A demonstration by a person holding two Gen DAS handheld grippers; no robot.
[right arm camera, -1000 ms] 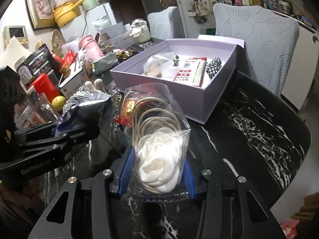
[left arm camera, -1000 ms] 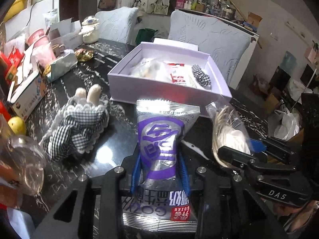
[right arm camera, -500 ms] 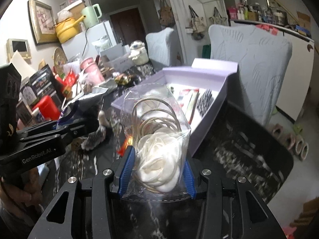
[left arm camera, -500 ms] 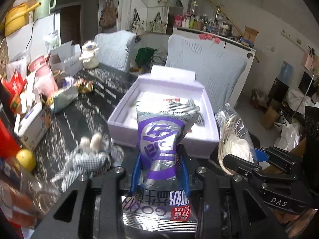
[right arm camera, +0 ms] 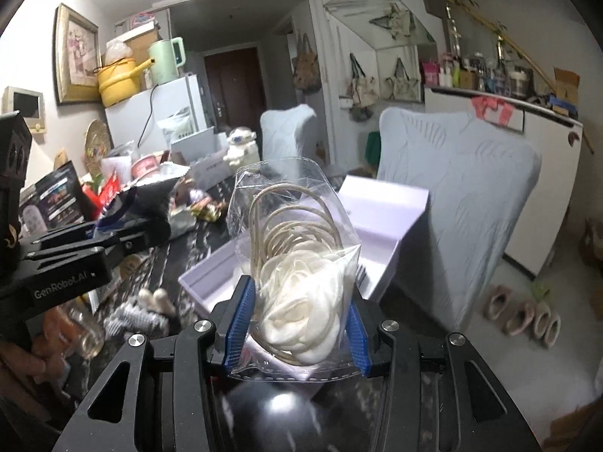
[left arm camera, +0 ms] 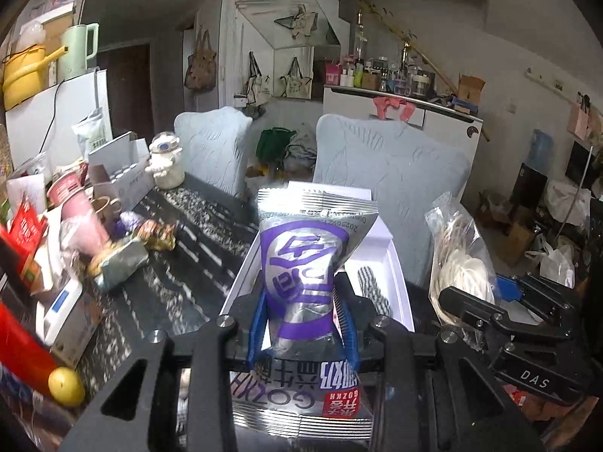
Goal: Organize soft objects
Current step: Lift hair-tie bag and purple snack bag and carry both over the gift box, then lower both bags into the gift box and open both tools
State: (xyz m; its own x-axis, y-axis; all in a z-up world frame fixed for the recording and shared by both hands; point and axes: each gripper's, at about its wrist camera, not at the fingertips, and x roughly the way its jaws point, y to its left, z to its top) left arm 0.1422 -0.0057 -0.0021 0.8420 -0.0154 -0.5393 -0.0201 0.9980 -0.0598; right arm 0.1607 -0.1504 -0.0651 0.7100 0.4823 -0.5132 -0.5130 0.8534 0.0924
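My left gripper (left arm camera: 301, 324) is shut on a silver and purple snack packet (left arm camera: 301, 263), held upright above the near end of the open lilac box (left arm camera: 399, 282). My right gripper (right arm camera: 297, 324) is shut on a clear bag of white rose and cord (right arm camera: 301, 275), also lifted over that lilac box (right arm camera: 384, 226). In the left wrist view the clear bag (left arm camera: 459, 263) hangs at the right in the other gripper. A checked cloth piece (left arm camera: 371, 286) lies inside the box. A checked soft toy (right arm camera: 139, 312) lies on the dark table, low left in the right wrist view.
The black marble table (left arm camera: 181, 275) carries clutter on its left side: a pink cup (left arm camera: 75, 218), wrapped sweets (left arm camera: 154, 233), a white scale (left arm camera: 60, 305), a lemon (left arm camera: 66, 388). Two pale blue chairs (left arm camera: 384, 165) stand behind the box. A hand (right arm camera: 45, 350) grips the left tool.
Both grippers have risen with their loads and the views tilted upward. The lilac box now sits lower and nearer under the packet and the bag. The checked toy left the left wrist view.
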